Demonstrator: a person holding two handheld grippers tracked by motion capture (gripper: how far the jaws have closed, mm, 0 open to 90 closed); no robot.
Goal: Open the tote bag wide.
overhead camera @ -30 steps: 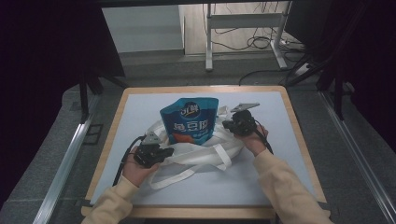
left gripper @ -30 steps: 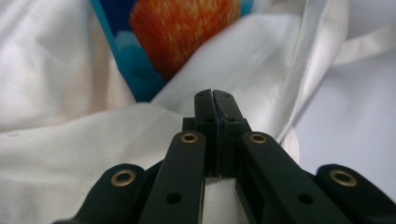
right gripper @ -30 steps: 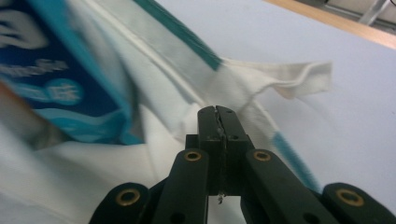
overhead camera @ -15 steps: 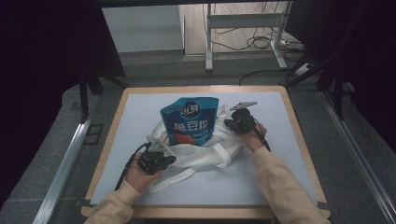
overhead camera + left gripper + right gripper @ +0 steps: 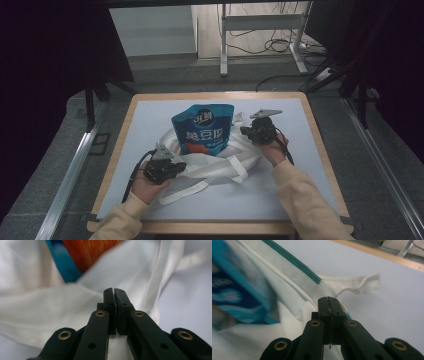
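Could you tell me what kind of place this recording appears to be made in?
Probably a lab or workshop recording station: a wood-framed table with a pale mat, dark curtains on both sides, and loose cables on the floor beneath a metal stand behind.

Pale yellow sleeves (image 5: 305, 200); each black tool (image 5: 113, 291) has brass-ringed screw holes, a trailing black cable

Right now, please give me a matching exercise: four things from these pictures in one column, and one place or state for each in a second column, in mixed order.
Things:
1. blue pouch
2. white cloth bag
3. left gripper
4. right gripper

Places or states:
A. pinches the bag's edge with the teal stripe
B. lies crumpled on the table
C. shut on plain white cloth
D. stands partly inside the bag

Pairs: 1-D, 2-B, 3-C, 4-A
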